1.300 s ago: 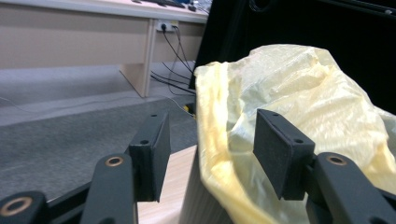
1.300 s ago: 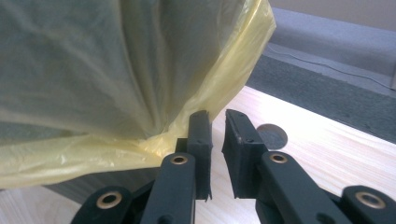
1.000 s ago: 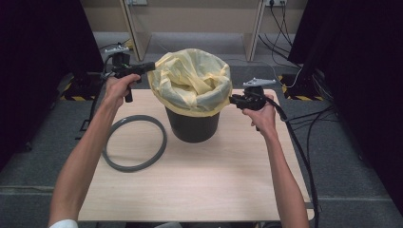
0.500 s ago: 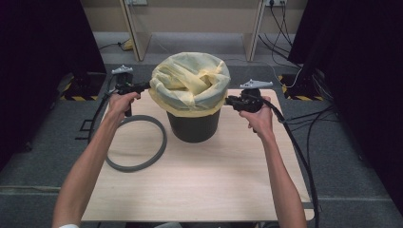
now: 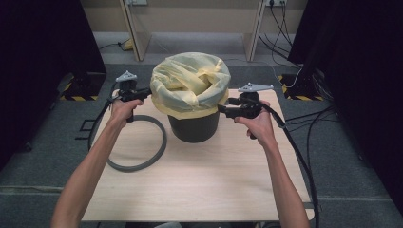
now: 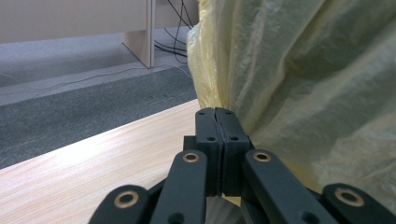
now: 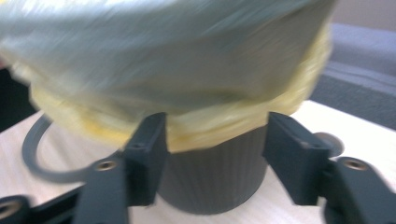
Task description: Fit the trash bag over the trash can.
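The yellow bag liner [image 5: 190,84] sits puffed over the dark bin [image 5: 194,127] at centre frame on the worktop [image 5: 204,185], its hem folded down over the rim so it can be pulled tight from both sides. Your left gripper [image 6: 215,122] has its fingers pressed fully together at the liner's left edge; whether film is pinched there, you cannot tell. Your right gripper [image 7: 212,140] has just been opening: its fingers stand wide, astride the hem, gripping nothing. The grey ring [image 5: 138,142] lies flat at lower left, touching the bin's foot, clear of both hands. Cables trail right.
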